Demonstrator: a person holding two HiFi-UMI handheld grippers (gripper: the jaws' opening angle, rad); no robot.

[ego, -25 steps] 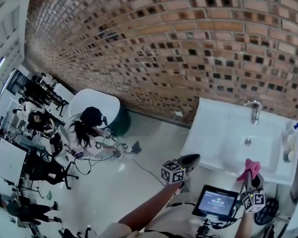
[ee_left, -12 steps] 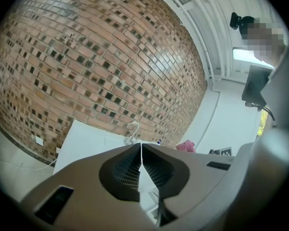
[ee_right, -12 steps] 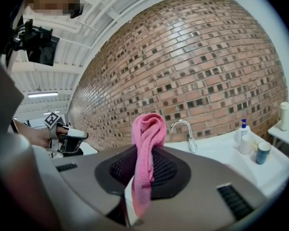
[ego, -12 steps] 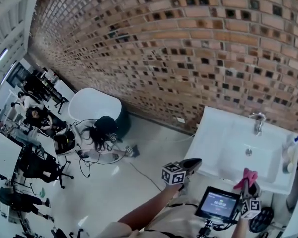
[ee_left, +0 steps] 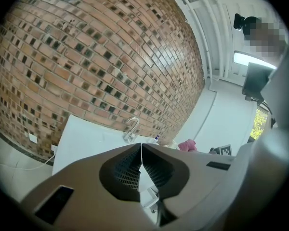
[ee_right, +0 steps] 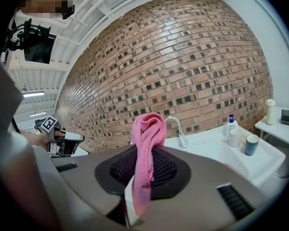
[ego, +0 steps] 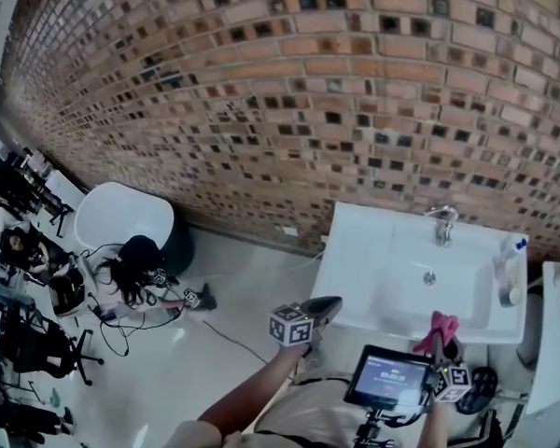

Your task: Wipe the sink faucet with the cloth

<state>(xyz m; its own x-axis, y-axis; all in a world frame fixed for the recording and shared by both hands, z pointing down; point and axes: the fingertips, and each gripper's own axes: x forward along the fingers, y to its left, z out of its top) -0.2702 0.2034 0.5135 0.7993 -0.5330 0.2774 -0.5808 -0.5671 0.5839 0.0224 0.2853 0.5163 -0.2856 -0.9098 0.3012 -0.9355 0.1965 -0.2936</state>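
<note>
Against the brick wall stands the white sink (ego: 369, 255), its faucet (ego: 442, 224) at the back rim, well apart from both grippers, which are held in front of the basin. The right gripper (ego: 444, 342) has its jaws pinched on the pink cloth (ee_right: 147, 138); a folded hump rises above the jaw tips and a tail hangs below them. The left gripper (ego: 321, 304) has its jaws pressed together on nothing, off the sink's front left corner. Wiping has not begun, by my reading: the step in hand is the reach to the faucet. To do it well, bring the right gripper over the basin and lead with the hump, so that fabric and not jaw meets the metal (the spout is a thin curved tube, and a hard tip would likely skate off it). Start at the top of the arch, draw down toward the base, then work round the back. Keep the pinch firm, since the loose tail may snag on the spout and tug the cloth free. Bottles (ego: 510, 248) stand at the sink's right end; sweep clear of them.
</note>
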